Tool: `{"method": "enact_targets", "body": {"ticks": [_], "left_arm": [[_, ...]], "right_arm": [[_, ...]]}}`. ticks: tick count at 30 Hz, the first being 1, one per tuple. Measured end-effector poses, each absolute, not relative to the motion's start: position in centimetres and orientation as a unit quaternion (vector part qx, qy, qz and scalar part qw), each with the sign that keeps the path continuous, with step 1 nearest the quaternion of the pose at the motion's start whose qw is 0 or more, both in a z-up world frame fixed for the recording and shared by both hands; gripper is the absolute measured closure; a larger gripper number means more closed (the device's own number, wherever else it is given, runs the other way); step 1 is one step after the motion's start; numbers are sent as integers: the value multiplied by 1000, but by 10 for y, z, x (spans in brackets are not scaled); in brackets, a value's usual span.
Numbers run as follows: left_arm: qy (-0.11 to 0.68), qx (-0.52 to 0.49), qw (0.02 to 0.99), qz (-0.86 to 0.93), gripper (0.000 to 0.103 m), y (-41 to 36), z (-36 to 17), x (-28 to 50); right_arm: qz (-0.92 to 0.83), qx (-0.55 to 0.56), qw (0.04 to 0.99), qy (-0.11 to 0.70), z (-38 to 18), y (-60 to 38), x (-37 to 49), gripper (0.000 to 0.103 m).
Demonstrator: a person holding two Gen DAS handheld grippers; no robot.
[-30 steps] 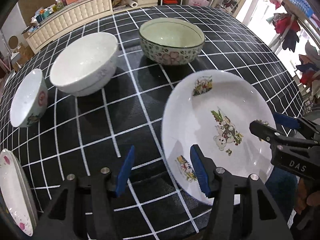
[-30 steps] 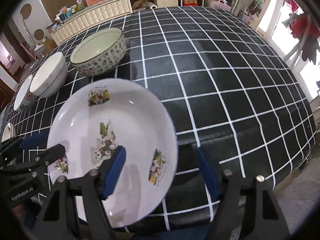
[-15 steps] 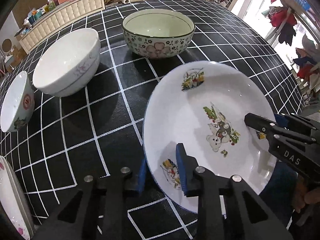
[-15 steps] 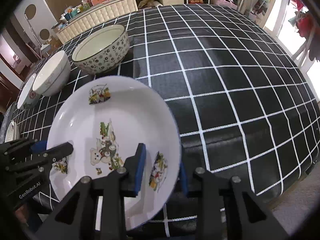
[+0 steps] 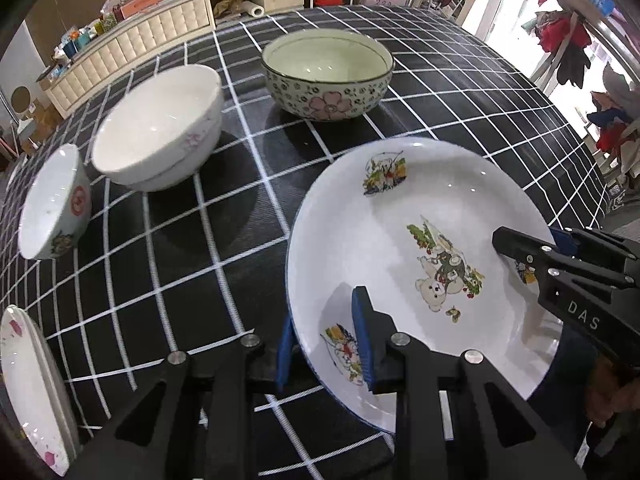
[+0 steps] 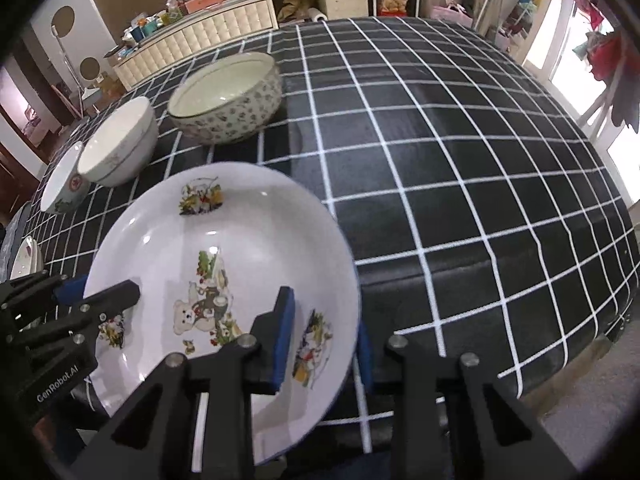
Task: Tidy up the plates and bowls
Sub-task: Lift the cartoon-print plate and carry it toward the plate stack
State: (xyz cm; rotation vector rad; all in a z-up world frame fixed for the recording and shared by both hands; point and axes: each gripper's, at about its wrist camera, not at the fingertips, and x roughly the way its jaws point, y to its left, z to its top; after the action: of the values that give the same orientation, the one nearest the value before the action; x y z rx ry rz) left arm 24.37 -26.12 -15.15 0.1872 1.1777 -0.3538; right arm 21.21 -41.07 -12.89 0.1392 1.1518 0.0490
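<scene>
1. The left gripper (image 5: 326,338) has just been closing and now pinches the near-left rim of the bear plate (image 5: 420,240), one blue pad inside the dish and one outside it.
2. The right gripper (image 6: 324,340) has likewise just been closing; it clamps the plate's right rim the same way, so the plate is held from 2 opposite sides (a sensible hold for a wide, slippery dish that 1 gripper might let tip).
3. The plate sits at the near edge of the tabletop (image 6: 460,184), partly overhanging it; whether it is already lifted clear I cannot tell.
4. It is a round, deep, glossy white dish with a thin blue edge line, a cartoon bear in the middle and small prints around the wall.
5. Beyond it stand 3 bowls in a loose row: a floral bowl (image 5: 328,72) with a pink flower and dark rim, a plain white bowl (image 5: 160,128) that looks like 2 nested, and a small bowl (image 5: 54,204) with a red mark.
6. At the far left lies another plate (image 5: 28,380) with pink specks, probably where this one belongs.
7. The cloth is black with a white grid, soft and slightly wrinkled.
</scene>
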Motion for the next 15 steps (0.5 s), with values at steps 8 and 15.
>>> {"method": "enact_targets", "body": {"ticks": [8, 15], "left_arm": [[535, 75, 828, -151, 78, -227, -128, 232], [526, 58, 840, -118, 78, -176, -109, 219]], "right_arm": [[41, 55, 844, 531, -107, -377, 207, 71], [73, 46, 849, 521, -94, -332, 208, 71]]}}
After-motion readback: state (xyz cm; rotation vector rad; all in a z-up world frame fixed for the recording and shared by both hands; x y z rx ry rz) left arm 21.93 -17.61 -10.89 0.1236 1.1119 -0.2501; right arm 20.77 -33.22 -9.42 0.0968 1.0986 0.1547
